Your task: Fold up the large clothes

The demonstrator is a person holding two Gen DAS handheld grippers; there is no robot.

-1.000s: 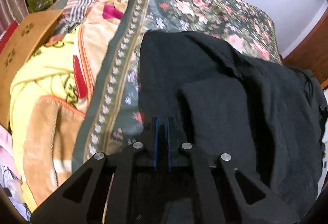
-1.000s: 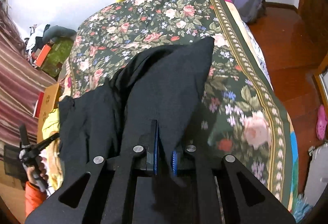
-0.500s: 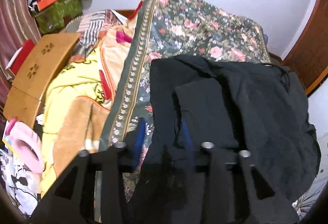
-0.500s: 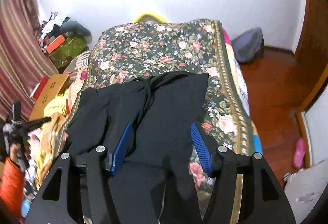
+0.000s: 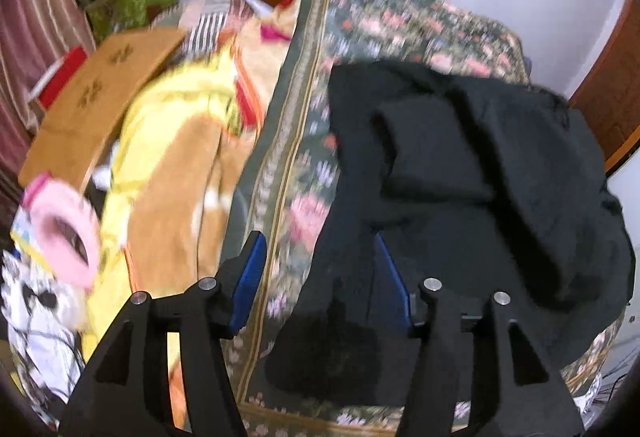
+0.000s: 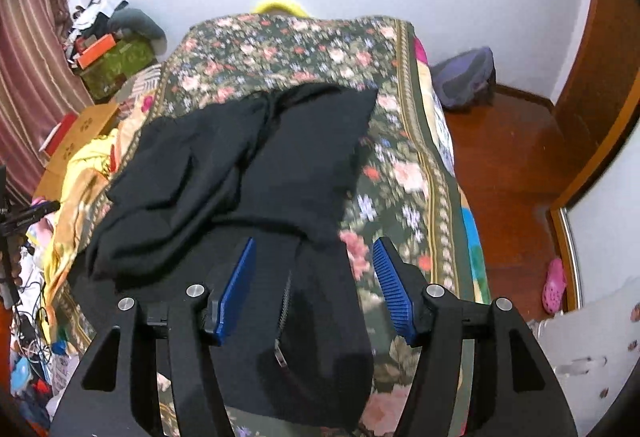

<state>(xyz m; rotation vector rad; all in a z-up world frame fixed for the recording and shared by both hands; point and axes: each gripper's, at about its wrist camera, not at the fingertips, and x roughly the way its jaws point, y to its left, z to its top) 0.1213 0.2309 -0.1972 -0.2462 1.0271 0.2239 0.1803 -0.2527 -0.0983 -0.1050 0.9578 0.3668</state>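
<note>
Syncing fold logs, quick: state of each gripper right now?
Left gripper: jaws opening, pads off the black garment.
Right gripper: open, holding nothing, garment lying below.

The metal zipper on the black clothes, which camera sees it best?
The right wrist view: the metal zipper runs sharp down the black garment, between that gripper's blue pads. The left wrist view is blurred, and I can't make out a zipper there.

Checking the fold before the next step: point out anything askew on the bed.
The black garment lies bunched and uneven on the floral bedspread: its left part is heaped in overlapping folds, edges not lined up. Both grippers are off it.
</note>
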